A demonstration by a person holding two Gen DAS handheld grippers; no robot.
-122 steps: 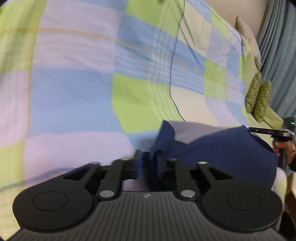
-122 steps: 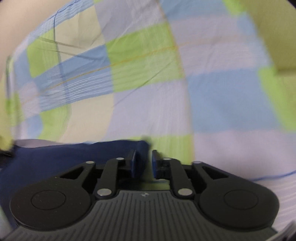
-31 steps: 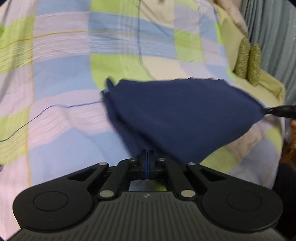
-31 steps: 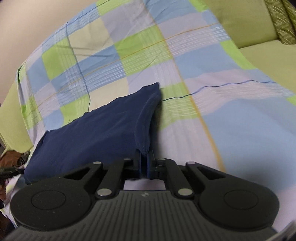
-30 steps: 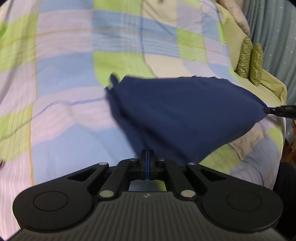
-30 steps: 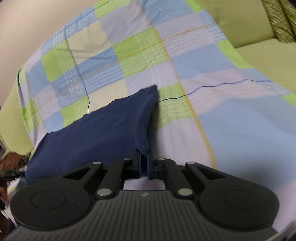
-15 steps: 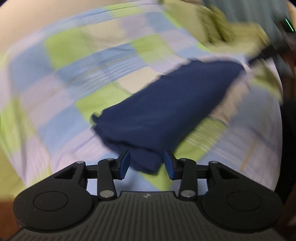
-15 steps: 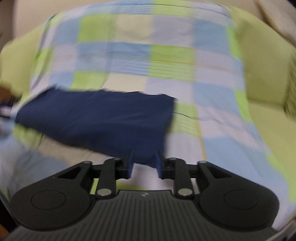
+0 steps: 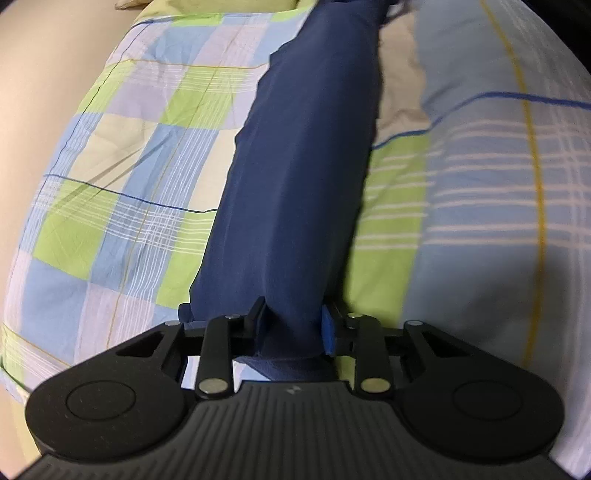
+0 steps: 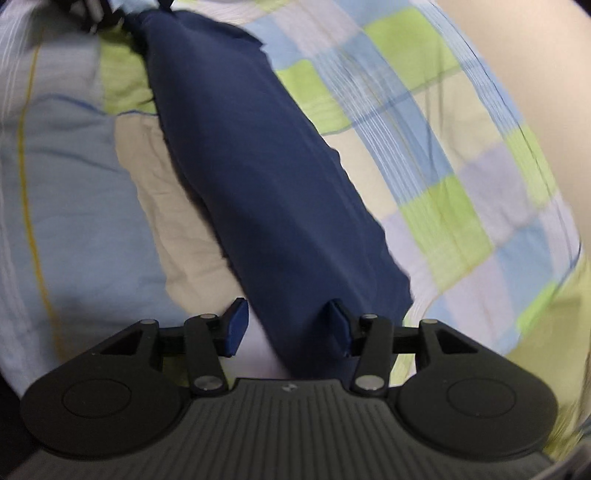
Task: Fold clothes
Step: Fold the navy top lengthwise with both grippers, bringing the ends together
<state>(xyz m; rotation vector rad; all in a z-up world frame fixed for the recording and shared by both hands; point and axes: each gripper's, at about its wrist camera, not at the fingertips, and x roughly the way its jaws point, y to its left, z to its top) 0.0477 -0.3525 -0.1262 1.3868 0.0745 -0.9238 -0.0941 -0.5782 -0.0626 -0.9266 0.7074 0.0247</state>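
Note:
A navy blue garment [image 9: 306,155] lies folded into a long narrow strip on the checked bedsheet [image 9: 122,206]. My left gripper [image 9: 293,326] is open, its jaws standing either side of the strip's near end. In the right wrist view the same garment [image 10: 266,177] runs away from me, and my right gripper [image 10: 288,326] is open with its jaws either side of the other end. The other gripper shows dimly at the strip's far end [image 10: 92,14].
The bed is covered by a green, blue and lilac checked sheet [image 10: 443,155]. A beige wall [image 9: 44,74] lies beyond the bed's edge. A beige patch of cloth [image 10: 177,206] lies beside the garment.
Both grippers held the garment shut a second ago. They have since opened and let go, and swung round to face along the folded strip lying on the bed.

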